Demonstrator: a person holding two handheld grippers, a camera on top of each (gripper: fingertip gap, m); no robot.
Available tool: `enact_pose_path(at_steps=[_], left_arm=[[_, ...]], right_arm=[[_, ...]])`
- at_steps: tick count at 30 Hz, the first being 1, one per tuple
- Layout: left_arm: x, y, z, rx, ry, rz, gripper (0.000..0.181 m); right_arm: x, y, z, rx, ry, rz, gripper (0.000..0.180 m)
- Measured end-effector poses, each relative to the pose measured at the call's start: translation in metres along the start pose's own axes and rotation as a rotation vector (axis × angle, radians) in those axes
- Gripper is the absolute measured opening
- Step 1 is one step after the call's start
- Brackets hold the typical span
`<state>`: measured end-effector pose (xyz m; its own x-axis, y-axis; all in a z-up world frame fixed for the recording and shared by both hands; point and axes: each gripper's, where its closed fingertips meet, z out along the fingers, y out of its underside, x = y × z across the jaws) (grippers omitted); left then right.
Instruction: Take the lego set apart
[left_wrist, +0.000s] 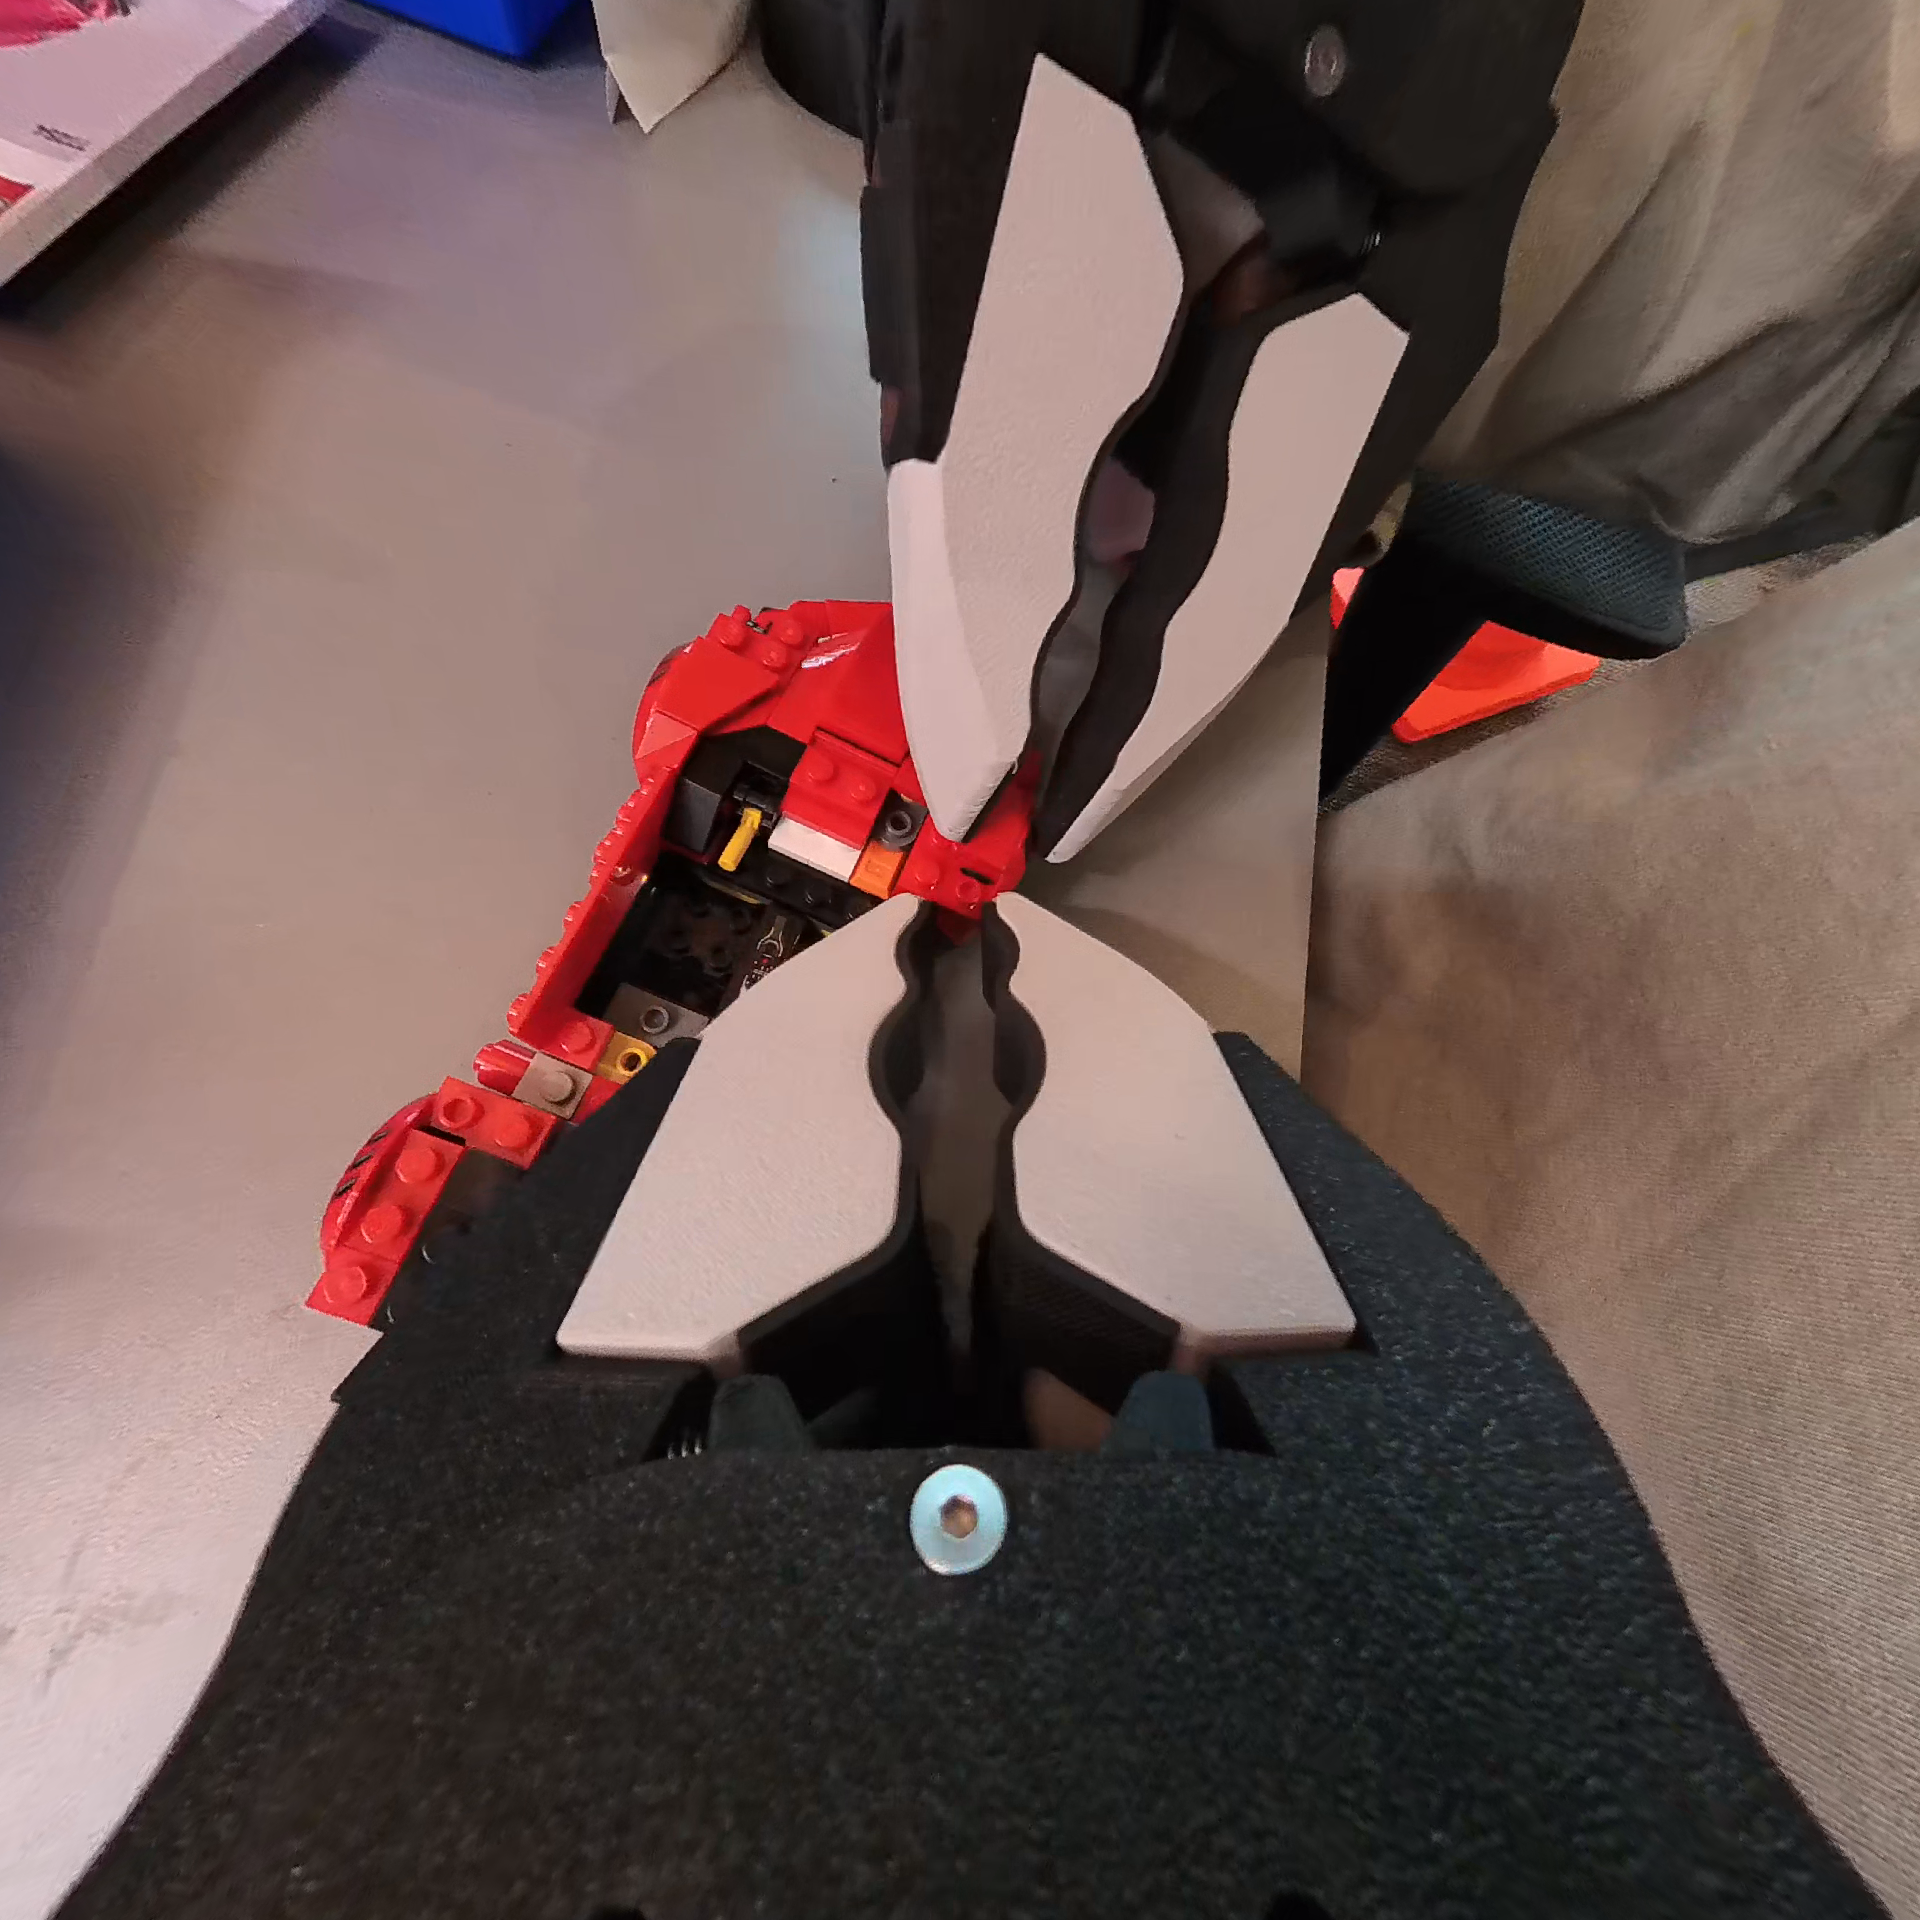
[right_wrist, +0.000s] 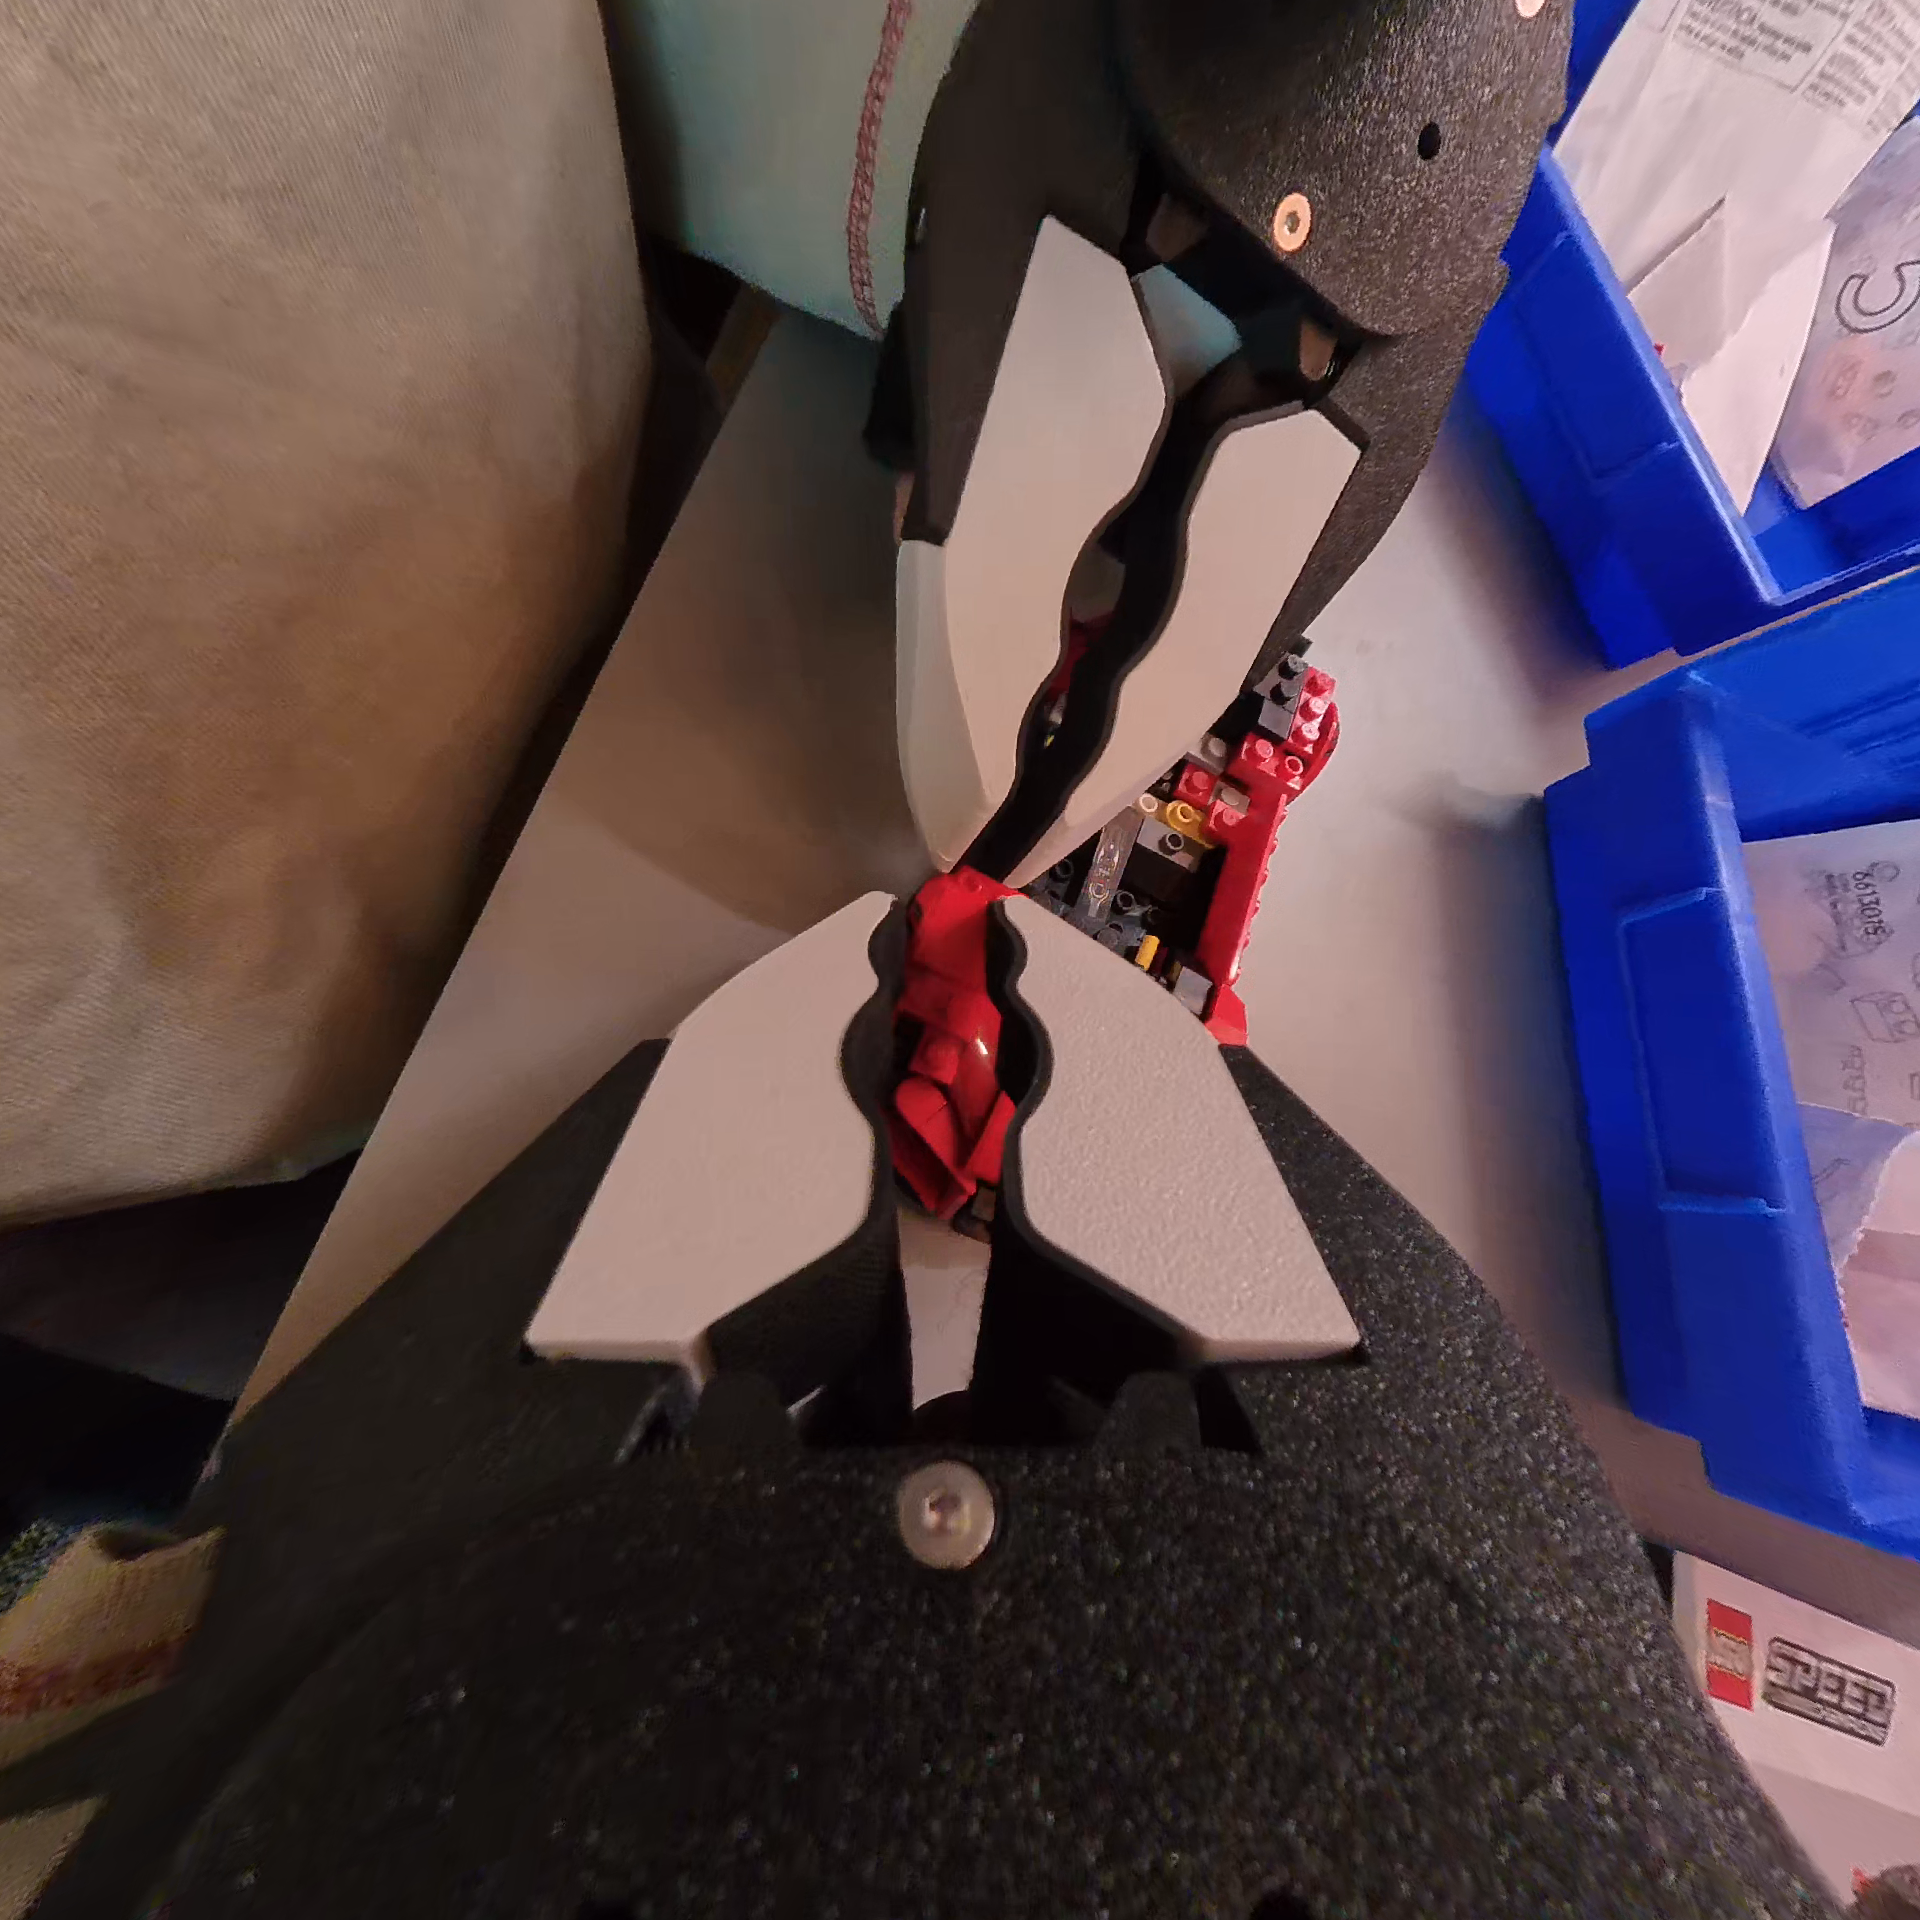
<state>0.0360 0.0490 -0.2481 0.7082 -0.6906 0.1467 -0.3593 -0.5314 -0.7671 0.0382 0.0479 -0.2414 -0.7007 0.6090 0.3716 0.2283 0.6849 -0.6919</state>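
Fingers of both my grippers, left (left_wrist: 961, 909) and right (right_wrist: 945, 909), pinch one red corner of the car (left_wrist: 665, 935); roof gone, body mostly intact; much remains.

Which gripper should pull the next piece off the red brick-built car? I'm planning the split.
Probably the right gripper: its tips pinch a small red corner section at the end of the red brick-built car. The left gripper clamps the neighbouring edge, so it seems better suited to bracing.
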Motion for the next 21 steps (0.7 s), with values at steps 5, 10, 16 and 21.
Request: enact_pose_path(at_steps=[5, 10, 16, 21], left_arm=[[-0.0007, -0.0002, 0.0001, -0.002, 0.003, -0.013, 0.008], [0.0000, 0.0002, 0.0001, -0.015, 0.018, -0.041, 0.009], [-0.0022, 0.0001, 0.0002, -0.025, 0.029, -0.077, 0.009], [-0.0023, 0.0001, 0.0004, -0.035, 0.043, -0.104, 0.009]], right_arm=[[0.0011, 0.0000, -0.0002, 0.053, 0.008, 0.024, 0.014], [0.0004, -0.0006, -0.0002, 0.041, 0.032, -0.046, 0.015], [0.0035, 0.0001, -0.0008, 0.022, 0.079, -0.090, 0.015], [0.0036, -0.0001, -0.0013, 0.002, 0.121, -0.135, 0.014]])
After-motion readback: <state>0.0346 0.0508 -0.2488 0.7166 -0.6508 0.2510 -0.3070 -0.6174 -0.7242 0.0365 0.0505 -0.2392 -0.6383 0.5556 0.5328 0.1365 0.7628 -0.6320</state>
